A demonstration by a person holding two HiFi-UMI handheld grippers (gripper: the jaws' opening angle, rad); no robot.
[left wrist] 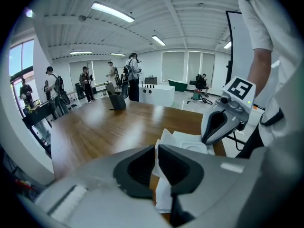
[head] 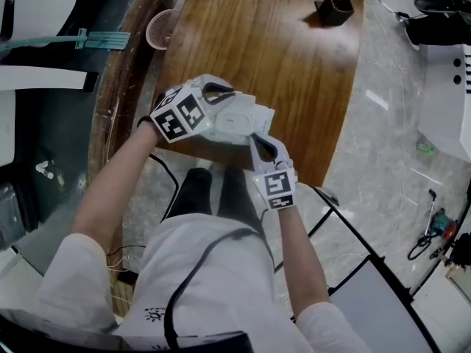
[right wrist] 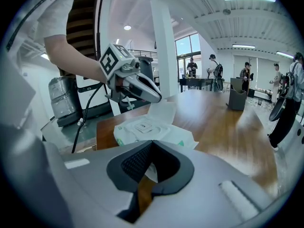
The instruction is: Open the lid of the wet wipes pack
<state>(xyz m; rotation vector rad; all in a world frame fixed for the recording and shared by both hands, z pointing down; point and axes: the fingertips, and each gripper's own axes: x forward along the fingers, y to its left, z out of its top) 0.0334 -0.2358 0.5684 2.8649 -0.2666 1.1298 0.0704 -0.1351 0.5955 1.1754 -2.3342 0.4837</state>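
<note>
At the counter's (head: 280, 57) near edge lies the wet wipes pack (head: 243, 120), its lid (right wrist: 142, 126) flat. Its green print is too small to read. The right gripper's (right wrist: 151, 167) jaws pinch its near end. The left gripper's (left wrist: 156, 165) jaws pinch its raised white end flap (right wrist: 161, 112). A pink basket (head: 160, 28) overhangs the left edge, and a dark holder (head: 337, 6) stands near the far end.

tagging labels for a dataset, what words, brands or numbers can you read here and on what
None can be read.
wet wipes pack: green print and a lid label, too blurred.
left gripper, right gripper: square markers, patterns only, no letters.
shirt: small dark print, too small.
</note>
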